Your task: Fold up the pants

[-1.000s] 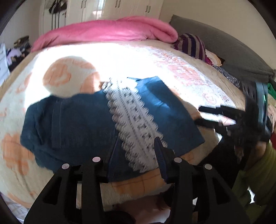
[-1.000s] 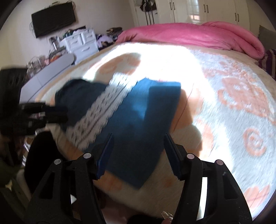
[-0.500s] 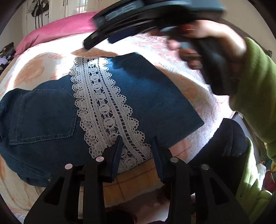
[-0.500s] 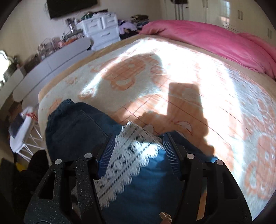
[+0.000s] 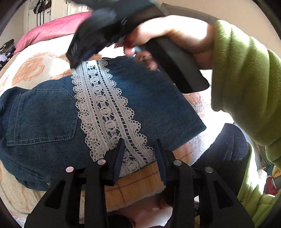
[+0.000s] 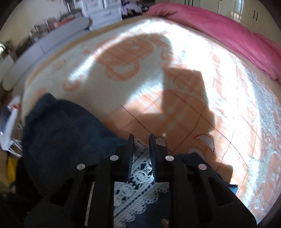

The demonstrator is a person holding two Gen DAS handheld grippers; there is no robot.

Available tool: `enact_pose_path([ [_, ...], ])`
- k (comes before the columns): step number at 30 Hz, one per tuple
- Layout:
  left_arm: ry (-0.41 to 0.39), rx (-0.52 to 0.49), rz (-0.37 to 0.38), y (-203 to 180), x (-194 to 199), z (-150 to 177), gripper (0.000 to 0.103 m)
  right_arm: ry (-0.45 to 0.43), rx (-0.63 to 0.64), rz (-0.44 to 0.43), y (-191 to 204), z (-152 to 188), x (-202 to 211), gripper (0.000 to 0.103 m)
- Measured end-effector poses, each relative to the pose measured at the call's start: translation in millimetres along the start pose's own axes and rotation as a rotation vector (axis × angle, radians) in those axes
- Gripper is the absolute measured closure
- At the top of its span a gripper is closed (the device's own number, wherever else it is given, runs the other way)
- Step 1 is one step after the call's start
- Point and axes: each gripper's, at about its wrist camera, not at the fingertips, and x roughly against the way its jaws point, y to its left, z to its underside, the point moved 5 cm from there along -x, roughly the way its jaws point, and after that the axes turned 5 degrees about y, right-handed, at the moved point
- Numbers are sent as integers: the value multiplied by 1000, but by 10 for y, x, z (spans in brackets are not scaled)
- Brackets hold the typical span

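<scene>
Dark blue denim pants [image 5: 154, 98] with a white lace strip [image 5: 107, 112] lie folded on the bed's cream and orange blanket [image 5: 33, 68]. My left gripper [image 5: 139, 145] is open, its jaws either side of the near end of the lace. My right gripper [image 6: 141, 138] is over the far end of the lace strip [image 6: 140, 177], jaws narrowed with a small gap and lace between them. From the left wrist view the right gripper [image 5: 77, 61] reaches down to the far lace end, held by a hand in a green sleeve.
A pink duvet [image 6: 219, 33] lies along the far side of the bed. White drawers [image 6: 101, 10] and grey boards [image 6: 43, 45] stand beyond the bed's left edge. The near bed edge [image 5: 133, 194] is just below my left gripper.
My right gripper swung over the pants to the far lace end and its jaws narrowed. My left gripper moved closer to the near lace end and narrowed slightly.
</scene>
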Motion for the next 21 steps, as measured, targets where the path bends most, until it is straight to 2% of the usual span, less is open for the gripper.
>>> enact_pose_path([
  [3, 0, -1, 0, 26, 10, 8, 69, -1, -28, -17, -43, 11, -55, 91],
  [4, -1, -2, 0, 33, 13, 11, 69, -21, -30, -22, -49, 8, 2, 87],
  [5, -1, -1, 1, 38, 15, 15, 69, -55, -28, -36, -47, 5, 95, 86],
  [7, -2, 0, 1, 28, 7, 11, 69, -136, -35, -69, -71, 31, 362, 72],
  [12, -2, 1, 3, -9, -3, 8, 66, -216, -78, -55, -230, 364, 821, 64],
  [17, 0, -3, -5, -46, -4, 0, 64, -183, -102, 19, -330, 864, 878, 58],
  [21, 1, -3, -13, -76, -24, -6, 62, -72, -113, 85, -381, 1213, 615, 56],
])
